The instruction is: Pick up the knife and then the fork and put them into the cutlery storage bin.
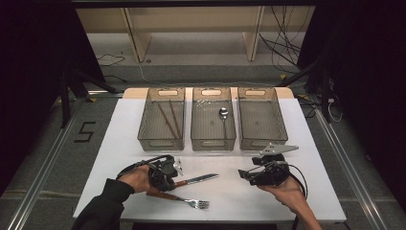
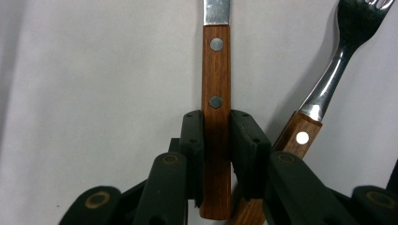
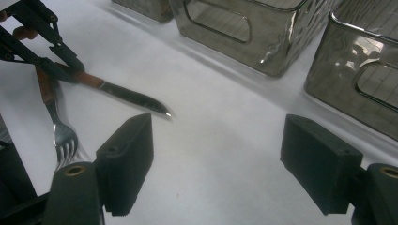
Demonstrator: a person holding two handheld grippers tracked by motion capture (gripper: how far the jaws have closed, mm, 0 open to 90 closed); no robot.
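- Lower left of the high view: the left tongs [image 1: 168, 178] are clamped on the wooden handle of the steel-bladed table knife [image 2: 216, 93], one jaw on each side of it.
- The knife lies flat on the white-covered bench [image 1: 239, 196], blade pointing toward frame centre.
- The wooden-handled steel fork [image 1: 184, 200] lies just below it, tines to the right.
- Lower right: the right tongs [image 1: 245, 175] hover wide apart, with nothing between them.
- Upper centre: three smoky clear plastic bins [image 1: 262, 142]; the left holds brown chopsticks [image 1: 169, 119], the middle a metal spoon [image 1: 223, 116].

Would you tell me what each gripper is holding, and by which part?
The left gripper grips the knife by its wooden handle, below the lower rivet. The right gripper is open and holds nothing.
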